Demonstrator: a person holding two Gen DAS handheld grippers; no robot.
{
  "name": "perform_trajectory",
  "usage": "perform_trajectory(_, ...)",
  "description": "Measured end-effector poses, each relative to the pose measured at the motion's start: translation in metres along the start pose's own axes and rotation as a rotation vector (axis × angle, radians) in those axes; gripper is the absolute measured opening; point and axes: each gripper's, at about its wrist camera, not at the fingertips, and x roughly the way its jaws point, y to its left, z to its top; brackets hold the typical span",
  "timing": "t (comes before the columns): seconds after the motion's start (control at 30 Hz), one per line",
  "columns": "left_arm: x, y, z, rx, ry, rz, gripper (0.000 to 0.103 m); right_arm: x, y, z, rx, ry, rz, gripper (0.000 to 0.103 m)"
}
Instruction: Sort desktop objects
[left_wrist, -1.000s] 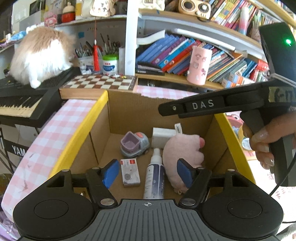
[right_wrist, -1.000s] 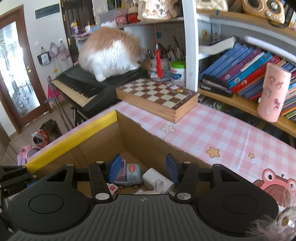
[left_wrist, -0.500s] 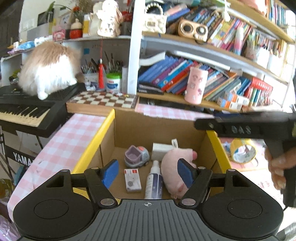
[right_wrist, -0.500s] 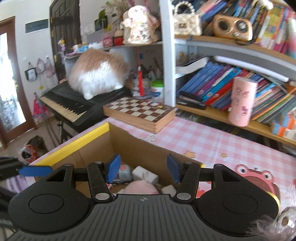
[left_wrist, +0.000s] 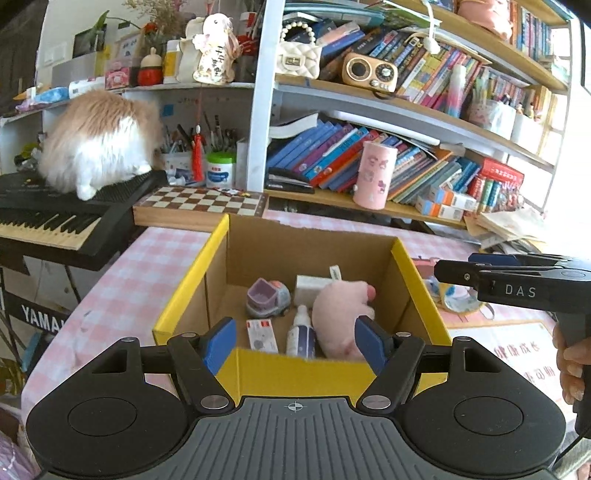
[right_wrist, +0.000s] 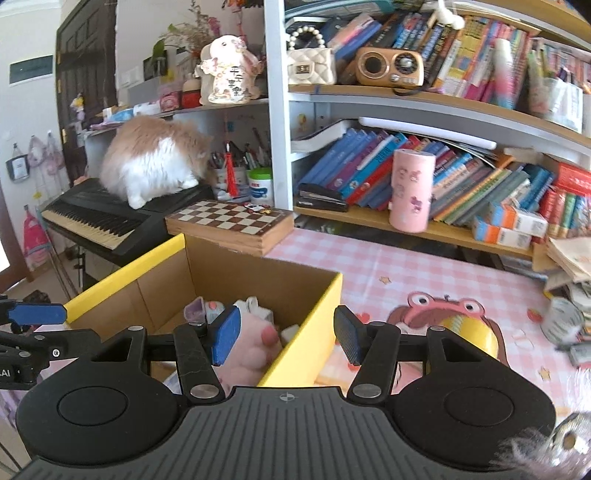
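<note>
Both the left tongs (left_wrist: 295, 341) and the right tongs (right_wrist: 282, 334) gape empty over the yellow-rimmed cardboard box (left_wrist: 218, 251), where a pink plush pig (left_wrist: 341, 314) apparently lies beside a white spray bottle (left_wrist: 301, 330).

— Hidden in the right wrist view: most of the pink plush (right_wrist: 251, 350), behind the right claw (right_wrist: 282, 332) and the yellow-edged box (right_wrist: 306, 332) wall. Toy car (right_wrist: 207, 310) only partly seen.

— From the left wrist view: bottom of the spray bottle (left_wrist: 301, 334) cut by the box's near rim. Small card (left_wrist: 262, 334) print too small to read.

— Right edge, lower corner: grey furry thing (right_wrist: 546, 446), blurred, cropped, not identifiable.

— Roll of tape (left_wrist: 458, 299) mostly covered by the other claw's arm.
</note>
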Motion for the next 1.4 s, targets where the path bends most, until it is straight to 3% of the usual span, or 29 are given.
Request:
perform_trajectory(0.43, -0.041, 0.008, -0.034, -0.009, 0.010, -0.021, 0.073, -0.060, 0.038, -0.045, 0.031, -0.004, -0.069, 0.056)
perform_trajectory(0.97, -0.078, -0.002, -0.083, 0.054, 0.027, 0.029, 0.081, -0.111, 0.094, -0.100, -0.013, -0.030, -0.144, 0.072)
perform_trajectory(1.1, -0.083, -0.005, -0.093, 0.072, 0.029, 0.062, 0.090, -0.118, 0.099, -0.110, -0.012, -0.014, -0.164, 0.075)
perform_trajectory(1.4, -0.088, -0.011, -0.103, 0.101, 0.050, 0.041, 0.090, -0.128, 0.102, -0.128, 0.004, 0.016, -0.225, 0.085)
